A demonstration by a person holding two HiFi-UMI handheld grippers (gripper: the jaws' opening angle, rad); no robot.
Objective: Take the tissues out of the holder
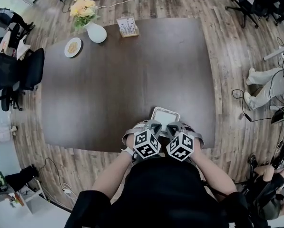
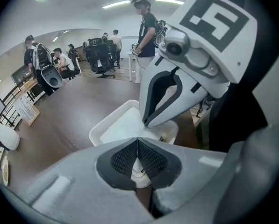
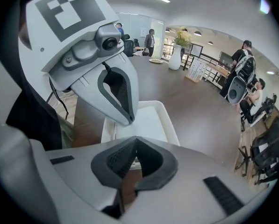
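The tissue holder (image 1: 128, 27), a small wooden stand with white sheets upright in it, is at the far edge of the dark table (image 1: 108, 89); it also shows at the left of the left gripper view as the holder (image 2: 28, 111). Both grippers hover side by side over a white tray (image 1: 164, 110) near the table's front edge. My left gripper (image 1: 154, 126) (image 2: 138, 139) is shut with nothing between its pads. My right gripper (image 1: 172, 126) (image 3: 136, 138) is also shut and empty. Each one's tip points down at the tray (image 2: 111, 127) (image 3: 153, 120), far from the holder.
A white vase of flowers (image 1: 95, 32) and a small plate (image 1: 73, 47) stand at the far left of the table. Office chairs (image 1: 25, 70) sit off the left side. People sit and stand around the room, and cables lie on the wooden floor.
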